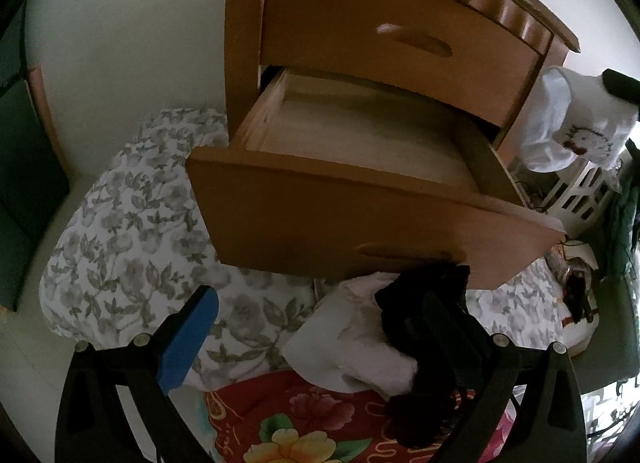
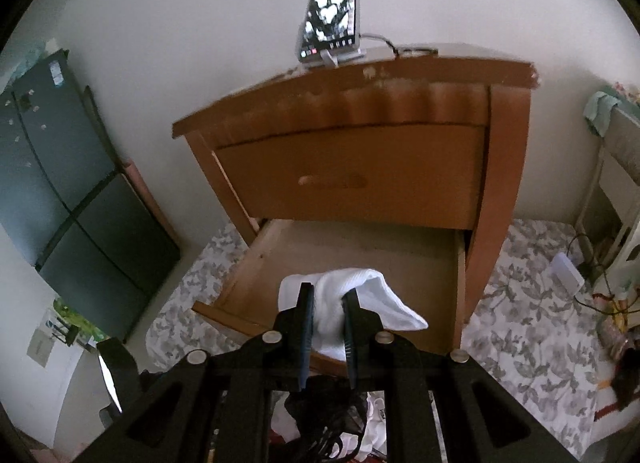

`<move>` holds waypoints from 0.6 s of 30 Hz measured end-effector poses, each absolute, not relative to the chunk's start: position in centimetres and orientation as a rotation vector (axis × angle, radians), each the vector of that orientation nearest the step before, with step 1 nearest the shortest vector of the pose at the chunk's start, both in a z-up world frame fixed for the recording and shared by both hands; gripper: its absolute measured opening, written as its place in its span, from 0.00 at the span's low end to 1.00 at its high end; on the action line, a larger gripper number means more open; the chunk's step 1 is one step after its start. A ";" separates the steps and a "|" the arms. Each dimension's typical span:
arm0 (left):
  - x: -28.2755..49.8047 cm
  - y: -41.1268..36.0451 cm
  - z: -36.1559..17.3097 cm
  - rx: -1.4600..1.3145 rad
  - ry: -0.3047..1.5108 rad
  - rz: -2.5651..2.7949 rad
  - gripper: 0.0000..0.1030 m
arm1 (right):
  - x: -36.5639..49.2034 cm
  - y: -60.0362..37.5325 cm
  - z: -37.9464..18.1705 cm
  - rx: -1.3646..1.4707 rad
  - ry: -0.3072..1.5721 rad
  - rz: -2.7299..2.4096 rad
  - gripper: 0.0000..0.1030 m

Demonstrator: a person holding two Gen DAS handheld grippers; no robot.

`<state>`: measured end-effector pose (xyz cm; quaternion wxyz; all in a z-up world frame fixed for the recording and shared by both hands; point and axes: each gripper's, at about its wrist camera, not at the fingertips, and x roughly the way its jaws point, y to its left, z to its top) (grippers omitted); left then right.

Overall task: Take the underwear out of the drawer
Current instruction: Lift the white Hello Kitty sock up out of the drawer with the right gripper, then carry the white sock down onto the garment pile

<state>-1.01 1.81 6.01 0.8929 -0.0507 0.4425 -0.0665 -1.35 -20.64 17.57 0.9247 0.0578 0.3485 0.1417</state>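
The wooden nightstand's lower drawer is pulled out, and its inside shows bare wood. My right gripper is shut on a white piece of underwear, held up over the open drawer. The same white piece hangs at the upper right of the left wrist view. My left gripper stands wide open below the drawer front. Its blue pad is bare, and black underwear drapes against its other finger. White garments lie beside that black piece in a pile.
The upper drawer is closed. A phone on a stand sits on the nightstand top. Floral bedding lies around the nightstand and a red flowered cloth lies near me. A dark fridge stands at the left, a white basket at the right.
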 end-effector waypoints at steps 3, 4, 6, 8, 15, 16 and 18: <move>-1.4 1.7 6.4 -0.105 0.908 -0.145 0.99 | -2.5 -20.7 18.4 0.112 0.693 0.289 0.14; -1.6 1.6 6.6 -0.106 0.902 -0.149 0.99 | -3.1 -20.8 18.7 0.110 0.685 0.289 0.14; -1.9 1.6 6.9 -0.107 0.895 -0.153 0.99 | -3.9 -20.8 19.2 0.107 0.671 0.284 0.14; -2.4 1.6 7.2 -0.110 0.885 -0.161 0.99 | -4.7 -20.9 19.6 0.108 0.662 0.279 0.14; -4.0 2.0 8.3 -0.129 0.845 -0.179 0.99 | -7.1 -20.7 20.0 0.114 0.652 0.254 0.14; -4.3 2.1 8.5 -0.132 0.836 -0.180 0.99 | -7.6 -20.6 20.1 0.114 0.650 0.253 0.14; -4.7 2.3 8.9 -0.138 0.825 -0.181 0.99 | -8.1 -20.3 20.2 0.110 0.645 0.252 0.14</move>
